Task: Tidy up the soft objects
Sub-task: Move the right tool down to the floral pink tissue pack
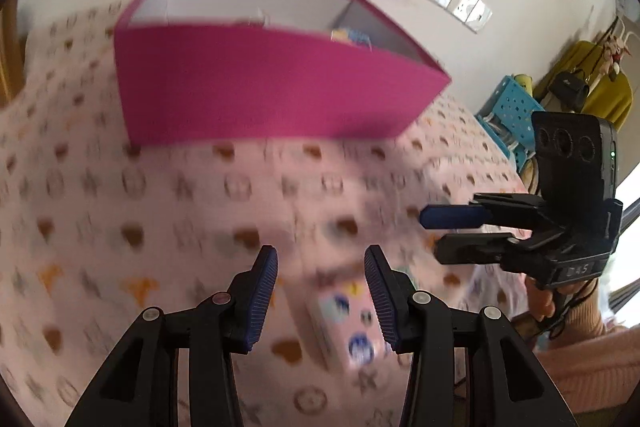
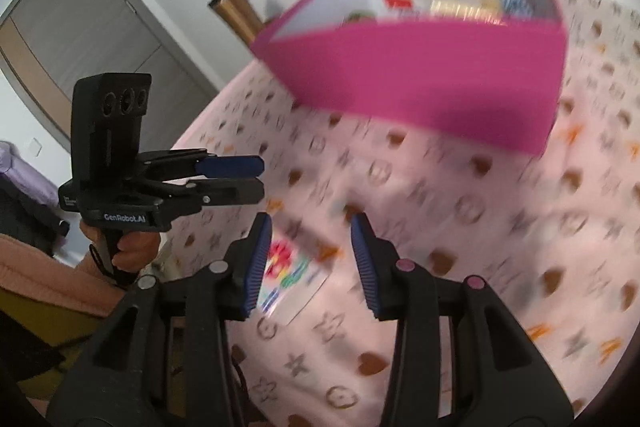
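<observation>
Blurred tissue pack (image 1: 344, 323) between open left tool (image 1: 321, 301) fingers

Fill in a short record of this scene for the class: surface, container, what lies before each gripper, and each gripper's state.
surface: pink patterned blanket
container: magenta box, open top, items inside
before left gripper: pink printed packet on the blanket
before right gripper: flower-printed packet on the blanket
left gripper state: open, pads not touching the packet
right gripper state: open, nothing gripped
</observation>
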